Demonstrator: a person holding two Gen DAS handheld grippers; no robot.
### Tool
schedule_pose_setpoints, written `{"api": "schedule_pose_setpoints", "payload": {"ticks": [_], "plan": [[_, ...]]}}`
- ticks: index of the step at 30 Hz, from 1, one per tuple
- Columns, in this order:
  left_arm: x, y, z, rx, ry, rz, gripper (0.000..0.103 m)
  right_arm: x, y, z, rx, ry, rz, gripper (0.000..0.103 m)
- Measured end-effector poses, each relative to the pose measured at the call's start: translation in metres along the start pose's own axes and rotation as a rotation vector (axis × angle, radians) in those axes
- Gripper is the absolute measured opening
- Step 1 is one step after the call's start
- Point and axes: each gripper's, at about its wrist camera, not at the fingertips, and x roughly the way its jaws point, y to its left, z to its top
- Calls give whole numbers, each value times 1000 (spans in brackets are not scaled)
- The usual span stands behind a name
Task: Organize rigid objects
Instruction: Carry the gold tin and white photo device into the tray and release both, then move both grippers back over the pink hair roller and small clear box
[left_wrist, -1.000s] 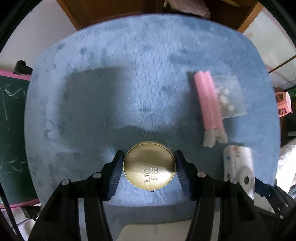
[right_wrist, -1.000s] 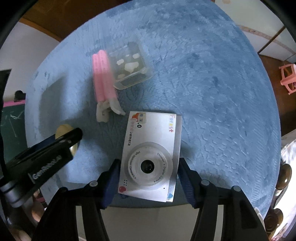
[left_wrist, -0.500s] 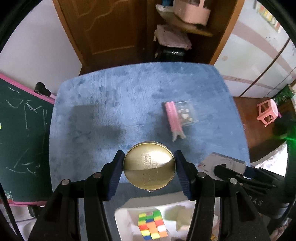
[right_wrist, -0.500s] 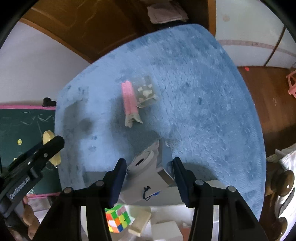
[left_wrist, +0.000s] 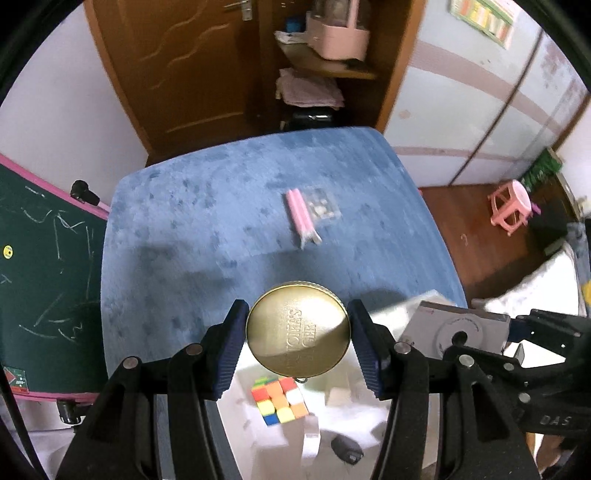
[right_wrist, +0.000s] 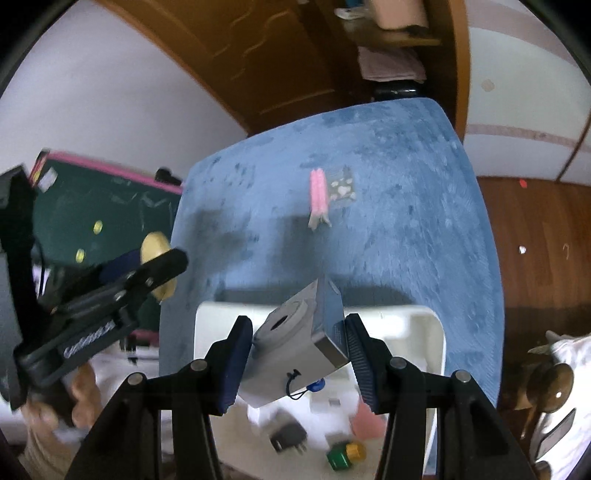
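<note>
Gold round tin (left_wrist: 298, 328) sat clamped between the blue fingers (left_wrist: 232, 350) of the left gripper (left_wrist: 297, 345), held in the air above the near edge of the blue-covered table (left_wrist: 221, 229). White toy camera (right_wrist: 295, 343) hung tilted in the right gripper (right_wrist: 298, 360), pinched edge-on between both pads, over a white bin (right_wrist: 424, 325) at the table's near side. The right jaws had just been closing, with the camera between them. In the bin lay a colourful puzzle cube (left_wrist: 280, 404), a dark plug-like item (right_wrist: 288, 435) and a green and yellow piece (right_wrist: 343, 454), though blur left these last two hard to name. Farther out on the table, a pink bundle (left_wrist: 299, 212) lay just beside a small clear packet (left_wrist: 323, 206), possibly touching it. A green chalkboard (left_wrist: 37, 277) stood left of the table.
</note>
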Motion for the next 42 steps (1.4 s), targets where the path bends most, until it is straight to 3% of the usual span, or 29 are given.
{"api": "schedule_pose_setpoints", "payload": {"ticks": [7,17,23,25,27,31,33,35,42], "plan": [[22,-20,-34,55,59,-43,58,11,-3,-51,-70,97,35,52],[75,-53,-59,129,138,-79,59,71,-8,-104,-130,237,78,52],[101,-61,-62,139,179,-87,59,98,-15,-115,-131,257,51,52],[106,-64,-63,152,182,-85,59,102,-19,-117,-130,256,62,42],[110,-68,-65,167,195,-81,59,103,-20,-119,-131,244,73,43],[113,-73,-69,195,211,-73,60,102,-19,-121,-160,222,24,62],[112,-73,-68,200,221,-78,65,100,-18,-122,-161,222,28,62],[109,-72,-68,199,220,-80,81,96,-18,-123,-161,213,29,62],[93,-65,-61,172,206,-102,84,77,-20,-126,-176,182,31,62]]}}
